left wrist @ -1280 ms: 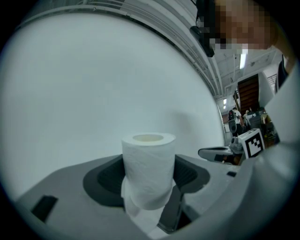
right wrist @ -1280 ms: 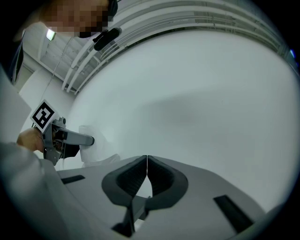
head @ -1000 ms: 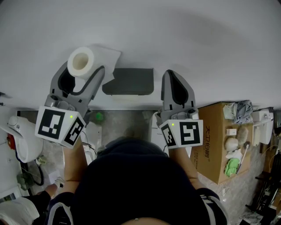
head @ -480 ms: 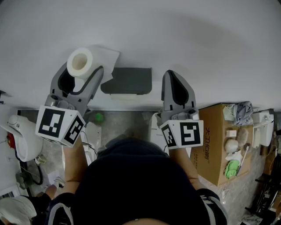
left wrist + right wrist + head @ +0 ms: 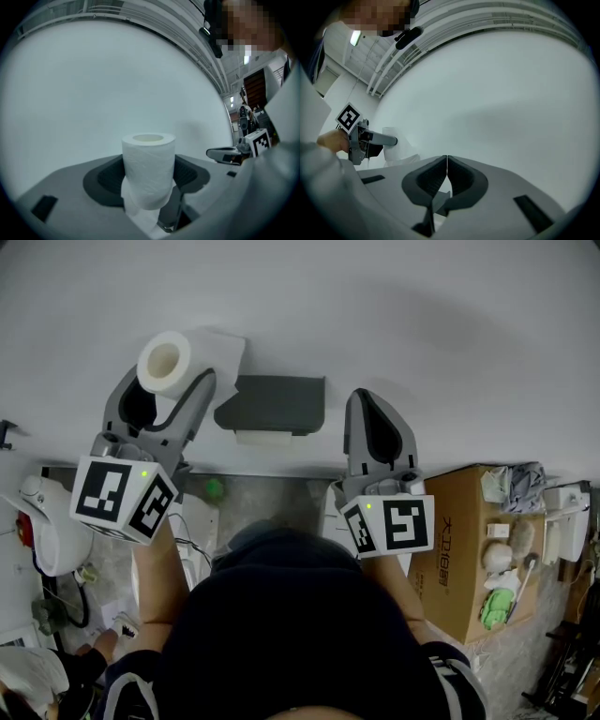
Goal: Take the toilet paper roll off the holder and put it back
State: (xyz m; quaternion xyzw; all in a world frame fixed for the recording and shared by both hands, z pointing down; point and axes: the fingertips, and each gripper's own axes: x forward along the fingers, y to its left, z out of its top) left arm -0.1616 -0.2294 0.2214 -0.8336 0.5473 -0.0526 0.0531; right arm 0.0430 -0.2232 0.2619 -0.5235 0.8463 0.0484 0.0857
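White, soft and light, the toilet paper roll sits clamped by its sides in the left gripper just left of the holder (it should crush if squeezed hard), while the right gripper, right of the holder, is pinched together, empty.

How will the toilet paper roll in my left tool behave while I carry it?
Probably light: the toilet paper roll shows a hollow core. Its soft wound paper likely squashes under hard squeezing. The loose sheet hanging off it will probably flop and trail.
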